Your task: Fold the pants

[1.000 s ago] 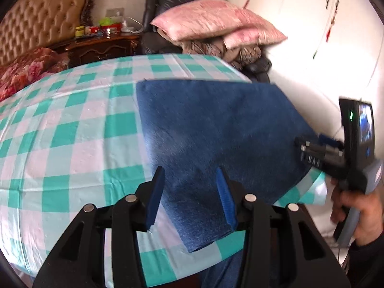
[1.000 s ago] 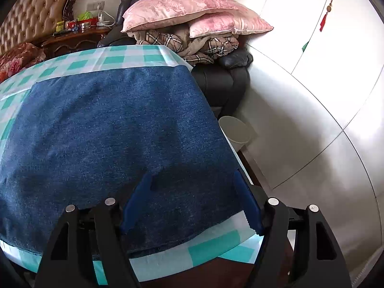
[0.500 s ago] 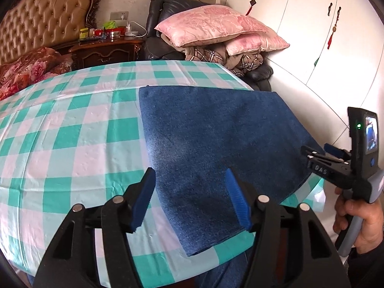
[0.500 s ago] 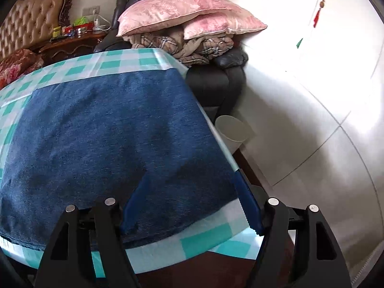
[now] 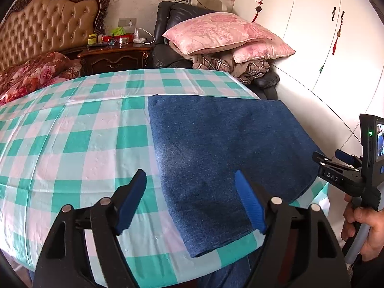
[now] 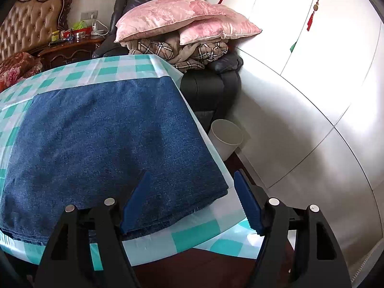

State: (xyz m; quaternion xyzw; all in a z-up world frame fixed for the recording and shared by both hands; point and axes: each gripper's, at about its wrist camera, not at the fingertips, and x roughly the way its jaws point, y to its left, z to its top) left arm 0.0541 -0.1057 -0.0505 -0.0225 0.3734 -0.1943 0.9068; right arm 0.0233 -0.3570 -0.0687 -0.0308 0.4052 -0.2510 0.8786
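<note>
Since a second ago the left gripper (image 5: pixel 190 204) has drawn back from the denim and its fingers (image 5: pixel 130 202) are opening, now spread wide with nothing gripped; only the near corner of the cloth lies in the space beyond them.

Biggest in the room is the bench (image 5: pixel 72 144), covered in a teal and white check cloth, pulled close to a bed, a dark armchair piled with pink pillows, and white wardrobe doors. It gives a flat surface large enough to lay a garment out.

On its right half lie the pants (image 5: pixel 228 148), dark blue denim already folded into a thick, tidy rectangle of several layers. Their right edge runs along the edge of the bench and the near edge stops just short of the front edge, probably because the person stands at that corner and works within easy reach. From how flat and square the stack lies, I judge the folding to be essentially done.

Off to the right, the right gripper (image 6: pixel 192 200) hovers over the near right corner of the pants, fingers (image 6: pixel 135 198) wide apart and clamping nothing. A hand (image 5: pixel 362 230) holds its handle at the frame's edge.

Below the bench edge a small white bin (image 6: pixel 226 136) stands on the floor.
</note>
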